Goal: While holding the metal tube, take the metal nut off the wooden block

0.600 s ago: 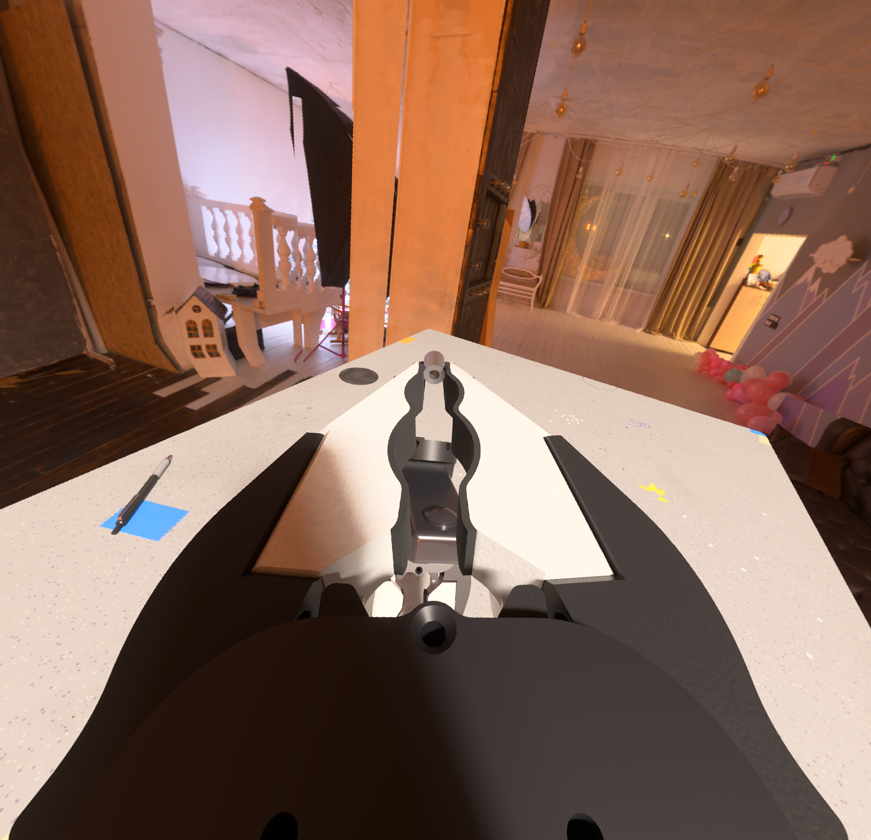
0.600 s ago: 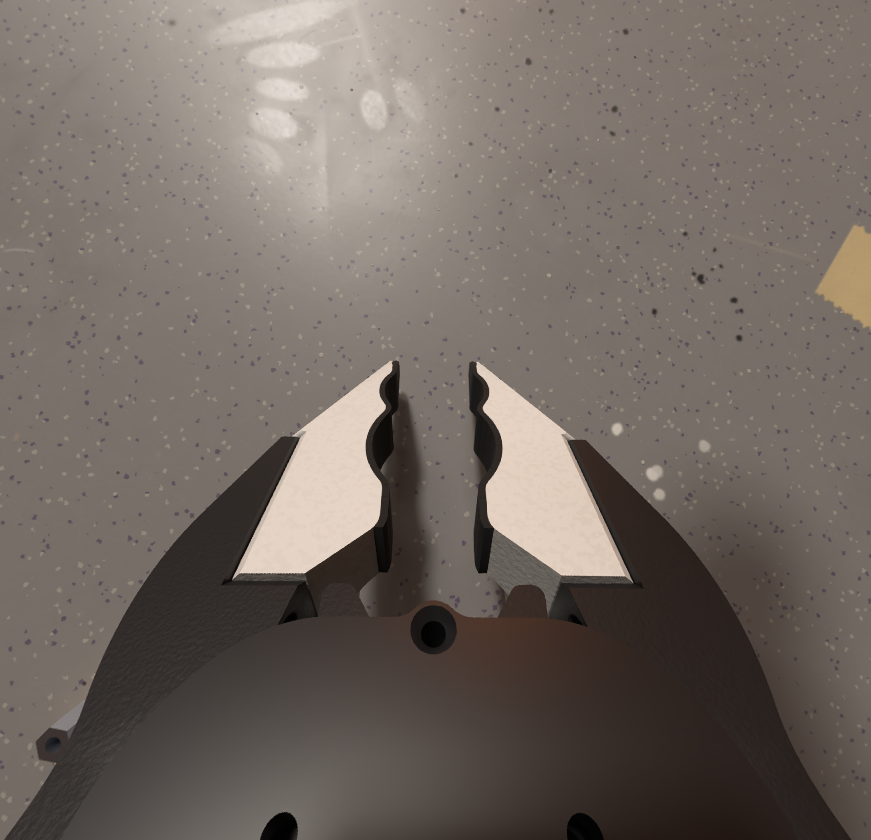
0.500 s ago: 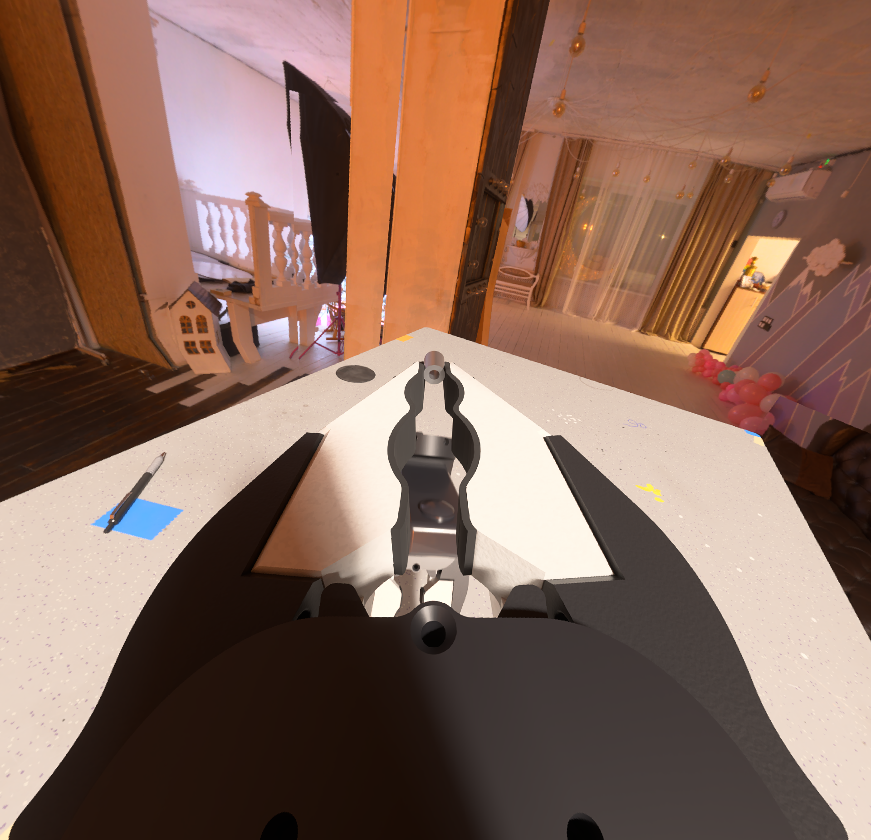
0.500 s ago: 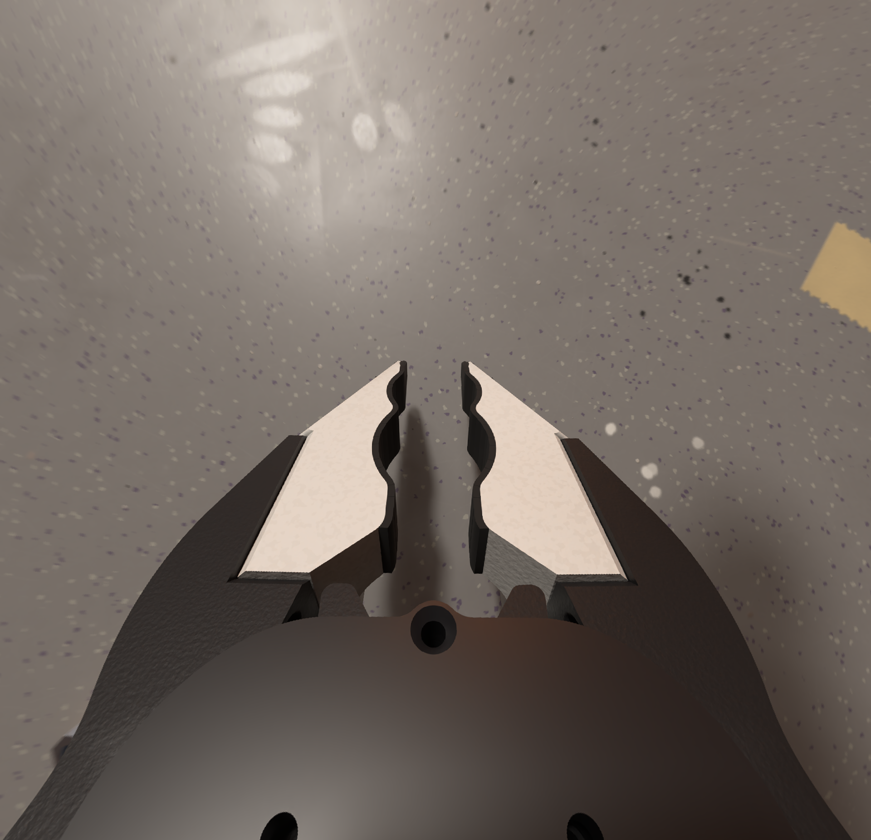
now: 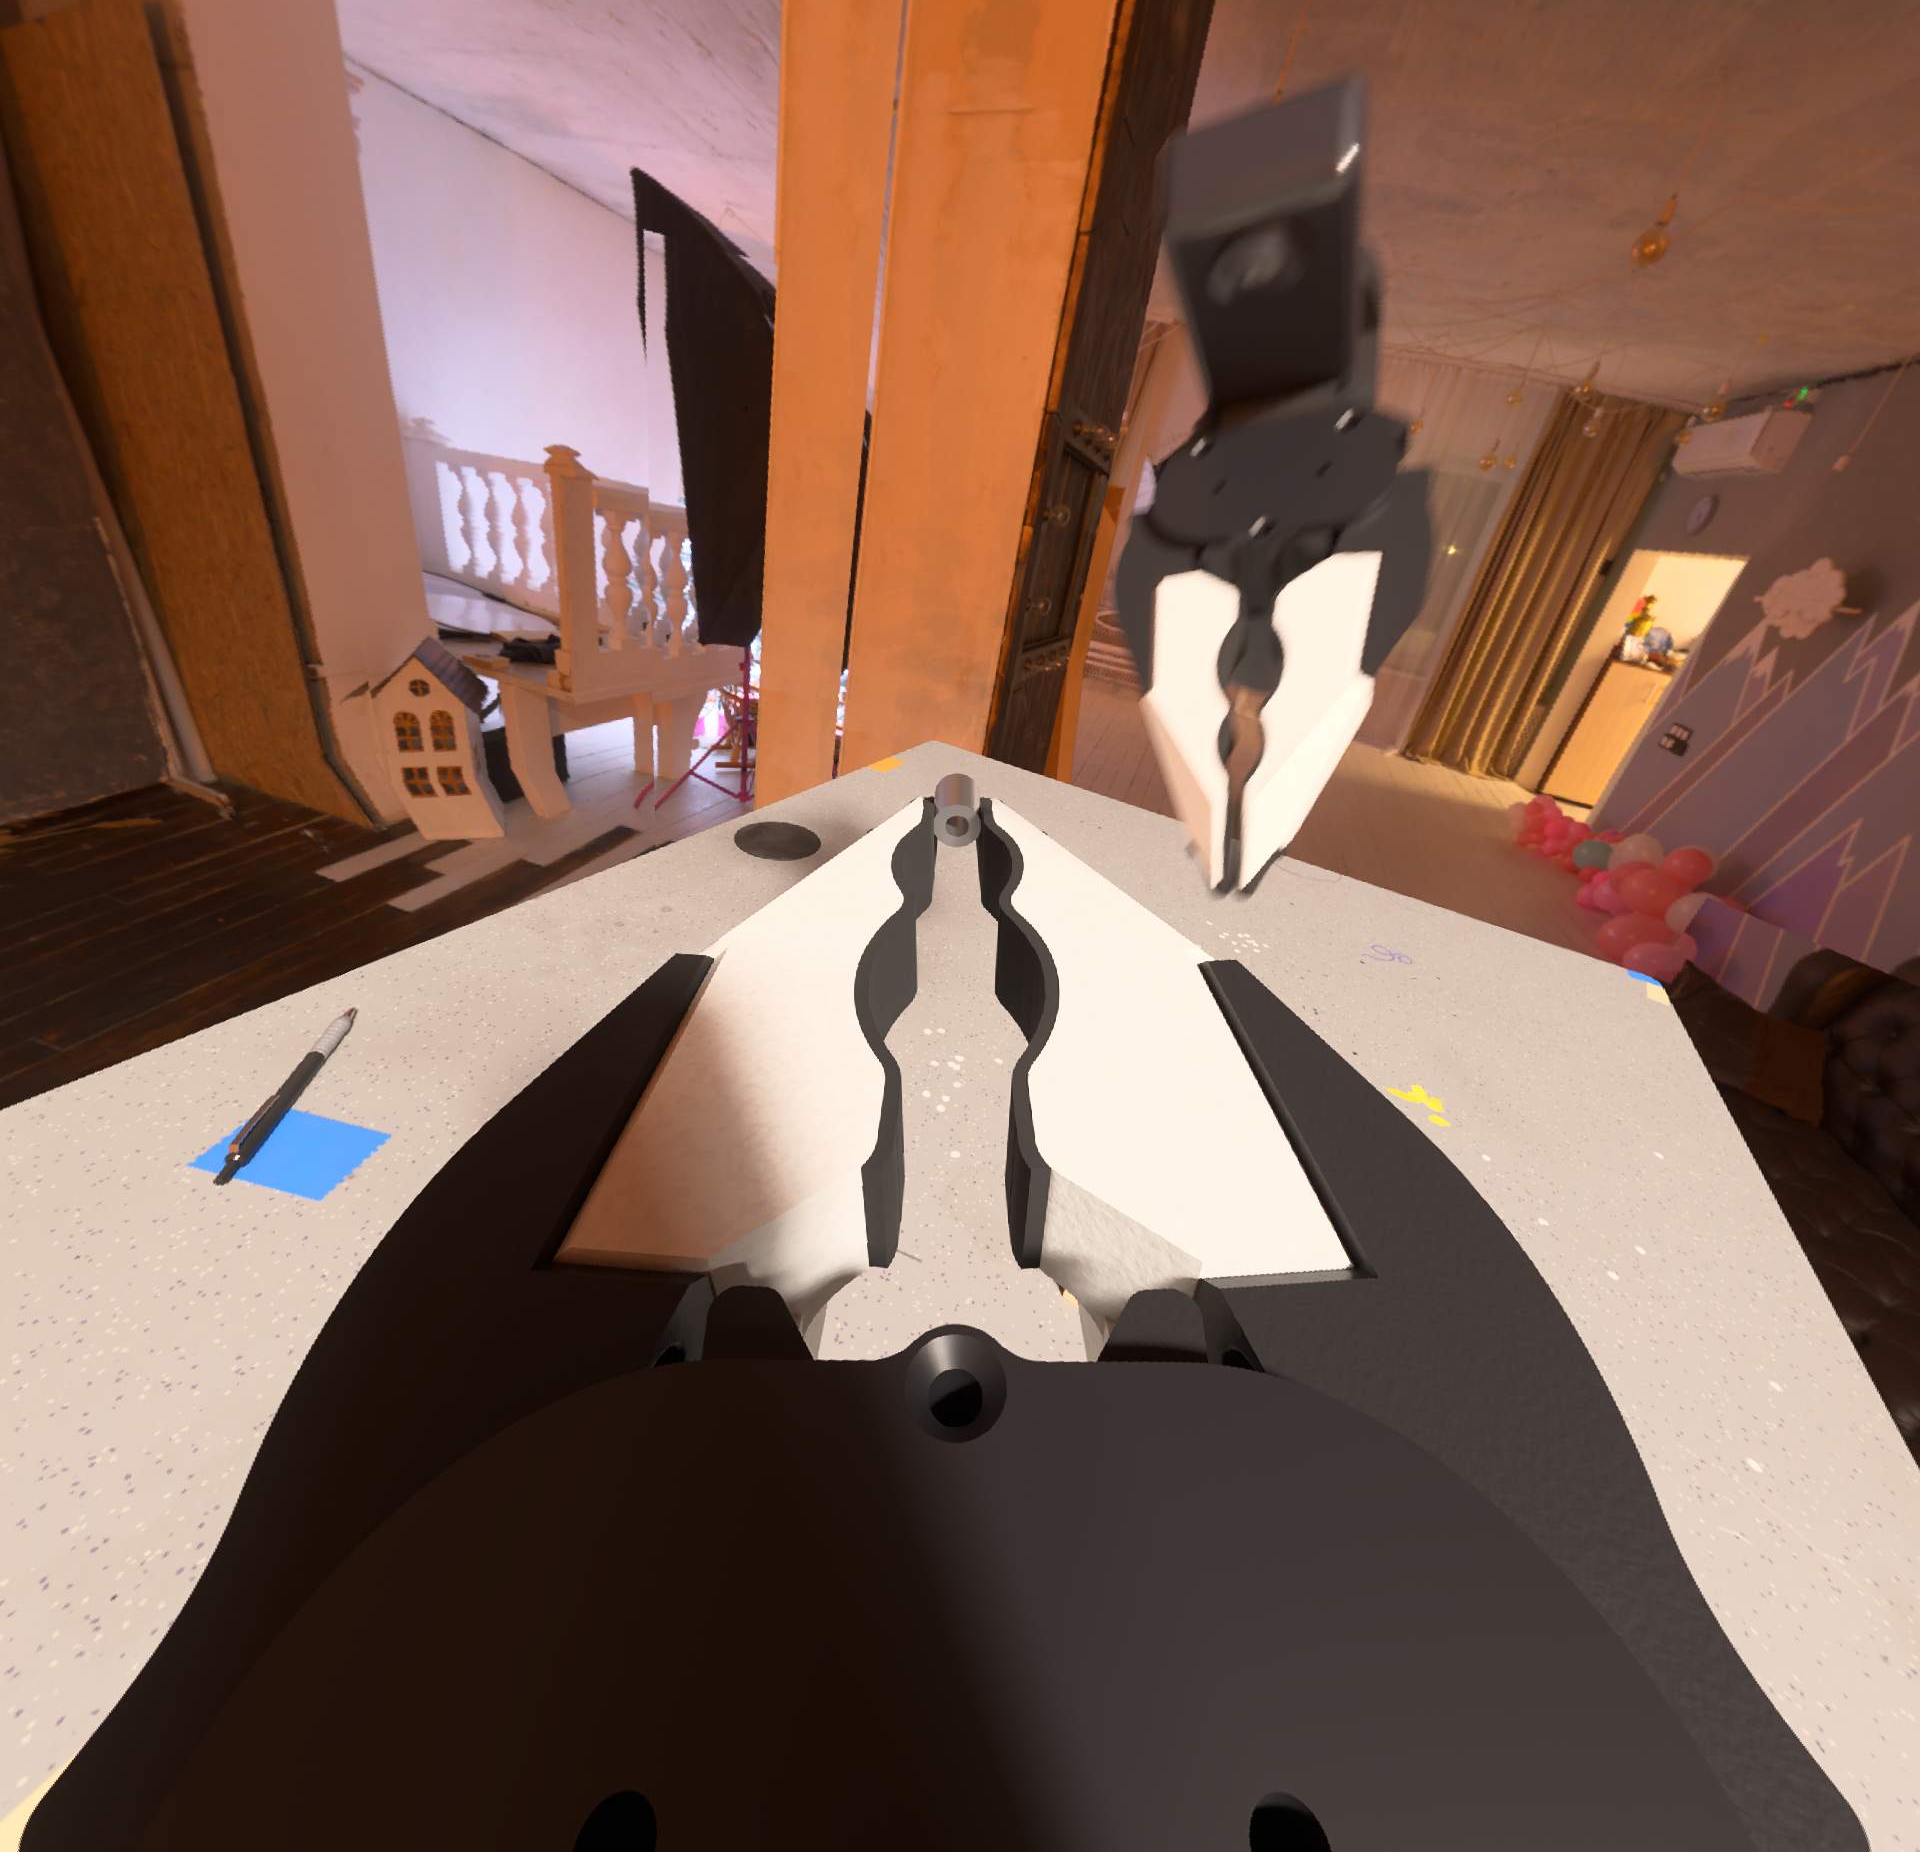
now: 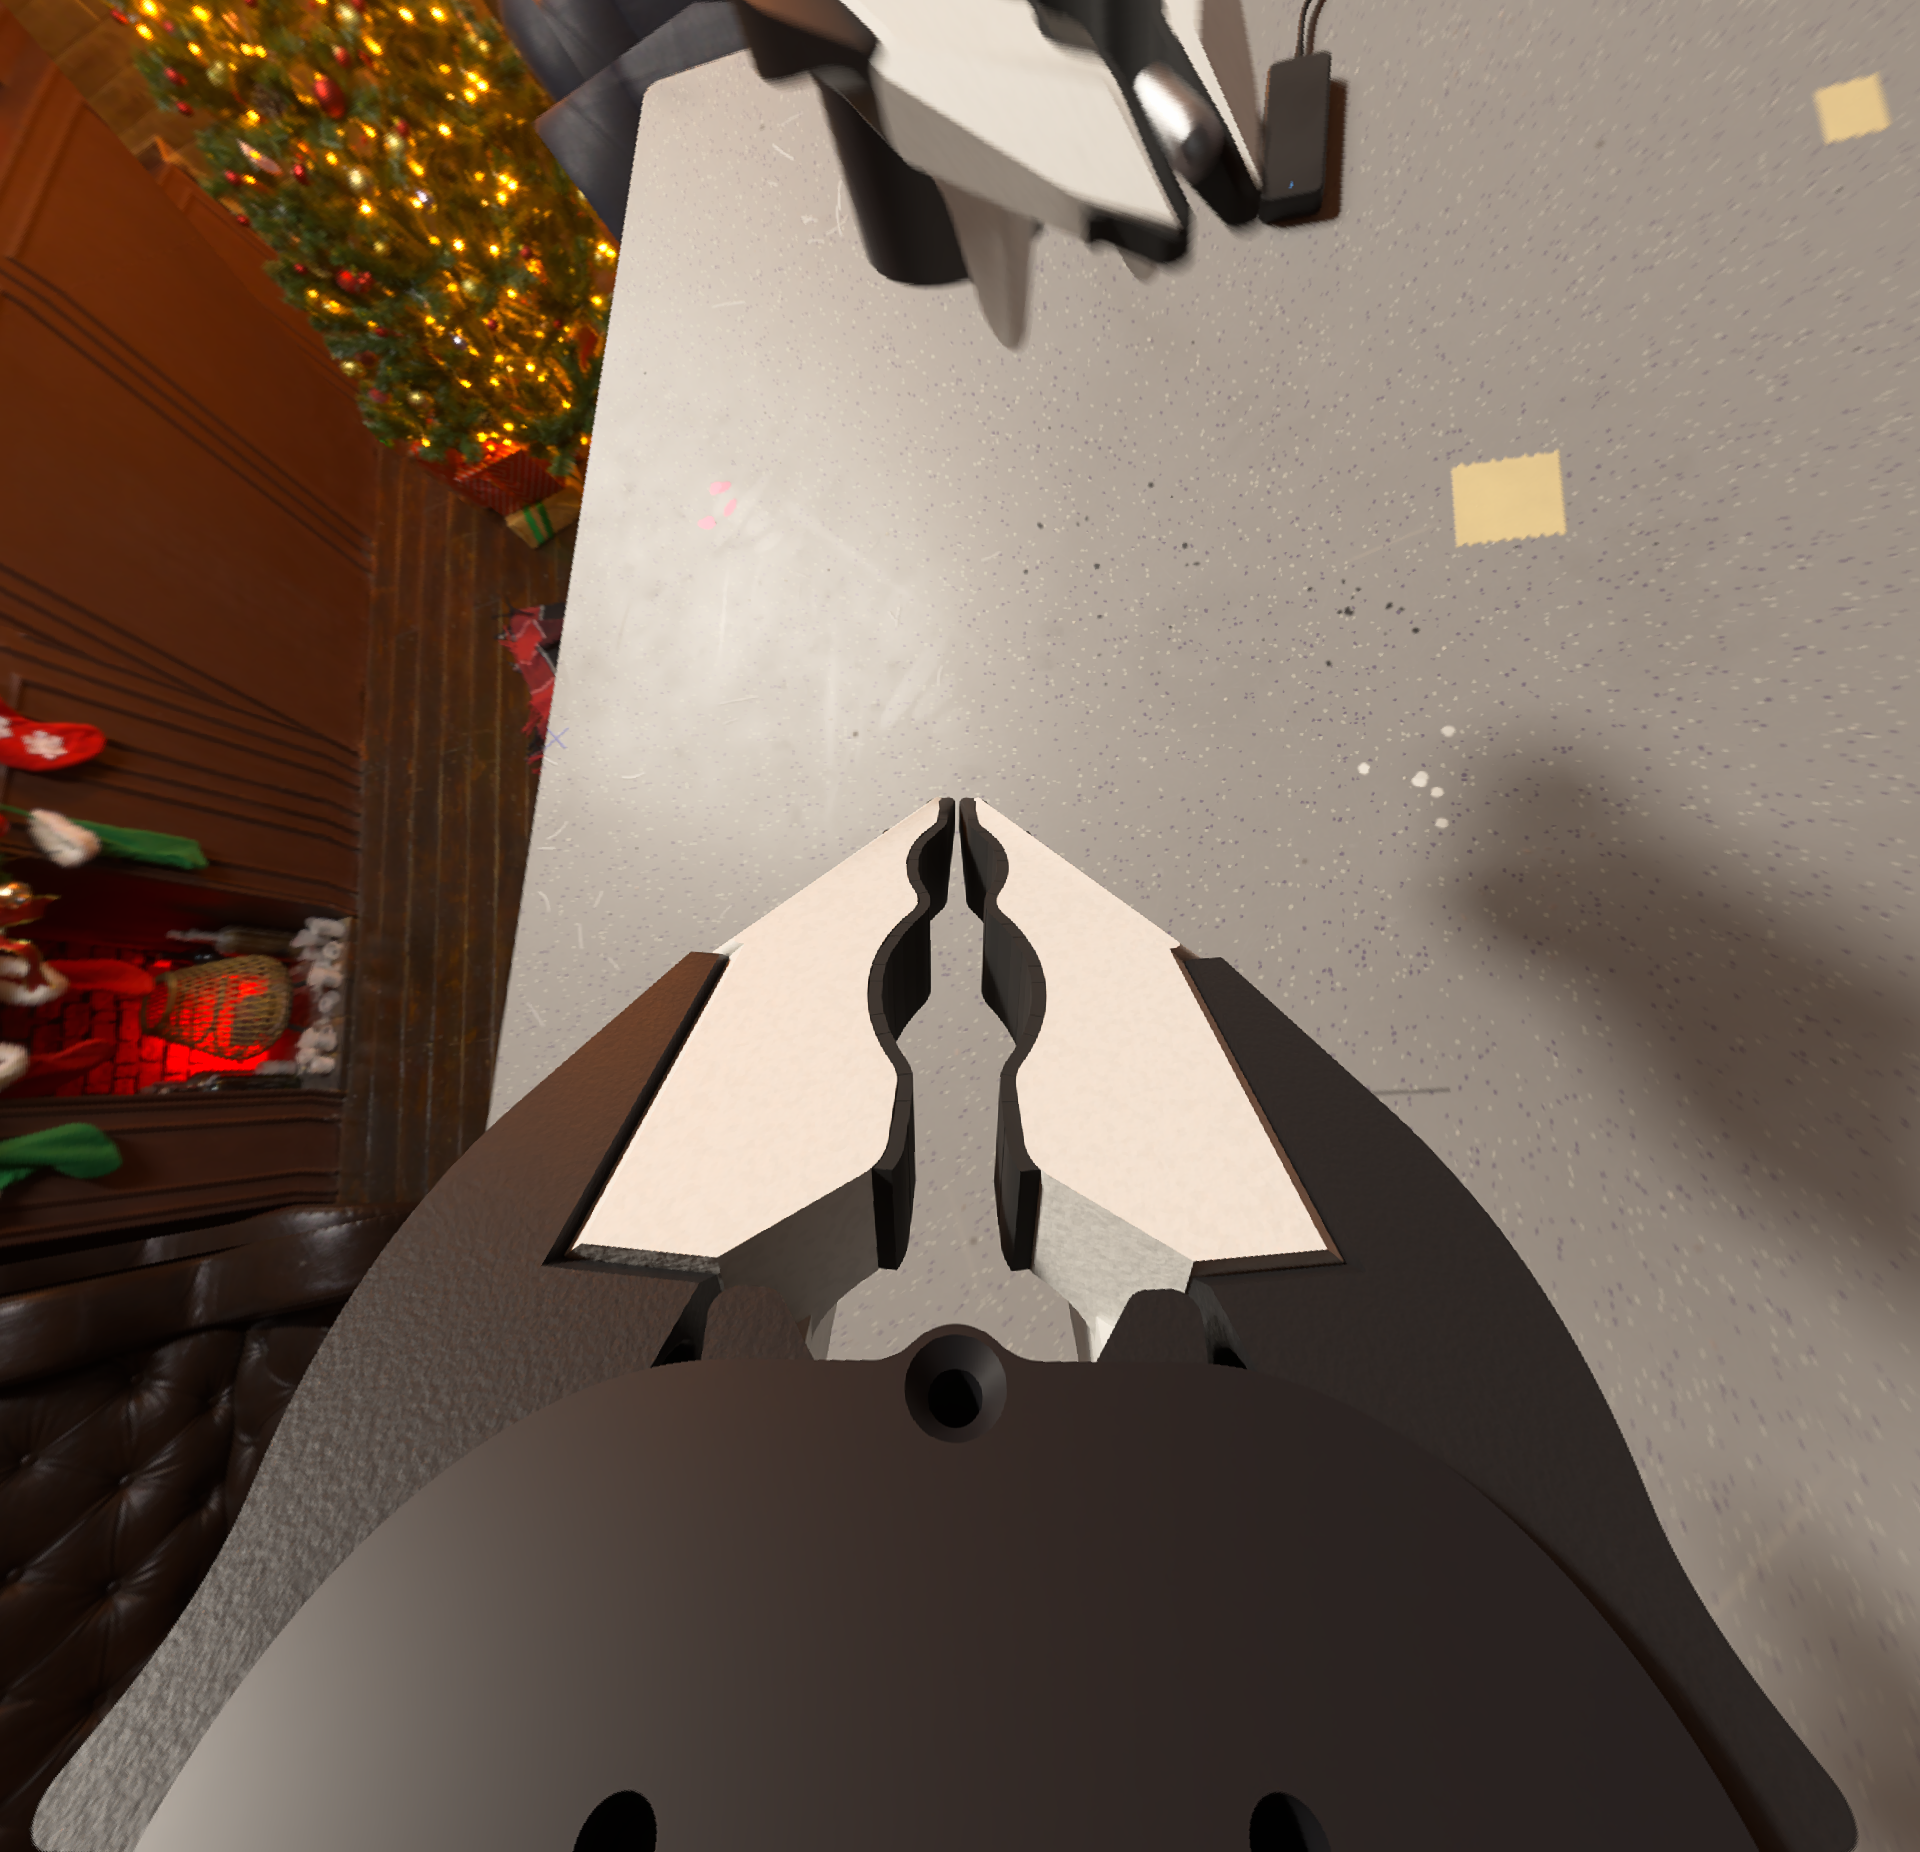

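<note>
My left gripper [image 5: 954,815] is shut on the short metal tube [image 5: 957,828], which is pinched at the fingertips with its open end facing the camera. In the right wrist view the left gripper [image 6: 1195,161] is at the top, blurred, with the tube [image 6: 1166,107] between its fingers. My right gripper [image 6: 956,810] is shut with nothing between its tips, above the table. It also shows in the left wrist view [image 5: 1231,867], blurred, pointing down over the table's far right. No wooden block or metal nut is in view.
The speckled table [image 5: 1455,1283] carries a pen [image 5: 286,1096] on a blue tape patch [image 5: 296,1158] and a black disc [image 5: 777,839]. A black plug with a cable [image 6: 1294,135] and yellow tape patches [image 6: 1507,498] lie near the left gripper. The table edge [image 6: 582,555] runs along the left.
My right gripper has closed from partly open, and has risen and tilted away from the table. It has left the space under my left fingers and now hovers to the right. The left gripper still holds the tube.
</note>
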`<action>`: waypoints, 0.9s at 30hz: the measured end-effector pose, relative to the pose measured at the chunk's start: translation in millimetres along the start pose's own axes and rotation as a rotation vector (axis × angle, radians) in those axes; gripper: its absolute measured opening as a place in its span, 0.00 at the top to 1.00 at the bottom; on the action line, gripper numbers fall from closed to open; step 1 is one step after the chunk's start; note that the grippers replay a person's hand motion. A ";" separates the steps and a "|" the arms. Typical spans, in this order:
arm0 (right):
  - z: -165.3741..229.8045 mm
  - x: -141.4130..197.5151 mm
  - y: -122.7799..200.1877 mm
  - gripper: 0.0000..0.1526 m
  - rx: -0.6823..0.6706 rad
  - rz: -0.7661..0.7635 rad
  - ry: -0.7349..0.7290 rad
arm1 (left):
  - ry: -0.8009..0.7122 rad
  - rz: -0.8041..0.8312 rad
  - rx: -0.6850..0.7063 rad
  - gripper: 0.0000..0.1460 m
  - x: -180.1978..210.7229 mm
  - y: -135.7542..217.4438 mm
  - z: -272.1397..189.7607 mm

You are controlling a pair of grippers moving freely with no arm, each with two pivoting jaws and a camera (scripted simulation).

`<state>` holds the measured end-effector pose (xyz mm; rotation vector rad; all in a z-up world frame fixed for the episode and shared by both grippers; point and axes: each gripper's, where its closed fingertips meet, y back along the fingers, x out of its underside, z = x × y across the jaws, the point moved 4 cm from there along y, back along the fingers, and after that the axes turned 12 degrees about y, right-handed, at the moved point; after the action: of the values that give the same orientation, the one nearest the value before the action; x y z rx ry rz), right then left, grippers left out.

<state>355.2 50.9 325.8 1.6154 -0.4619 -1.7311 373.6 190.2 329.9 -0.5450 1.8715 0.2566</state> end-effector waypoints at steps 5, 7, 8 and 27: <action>45.0 -28.9 37.6 0.99 0.106 0.037 0.055 | -0.019 0.018 0.020 0.95 3.0 -4.7 -9.7; 61.5 -38.4 48.2 1.00 0.133 0.054 0.097 | -0.023 0.023 0.026 0.95 4.1 -6.2 -12.2; 68.8 -43.1 53.4 1.00 0.157 0.062 0.115 | -0.024 0.025 0.028 0.95 4.5 -6.9 -13.1; -29.4 229.4 -110.1 0.93 0.382 0.075 0.053 | -0.085 0.013 0.090 0.95 2.3 -5.6 -39.4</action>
<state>364.2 -29.0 82.5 1.8745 -0.8573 -1.6080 343.1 168.0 342.5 -0.4542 1.7954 0.1996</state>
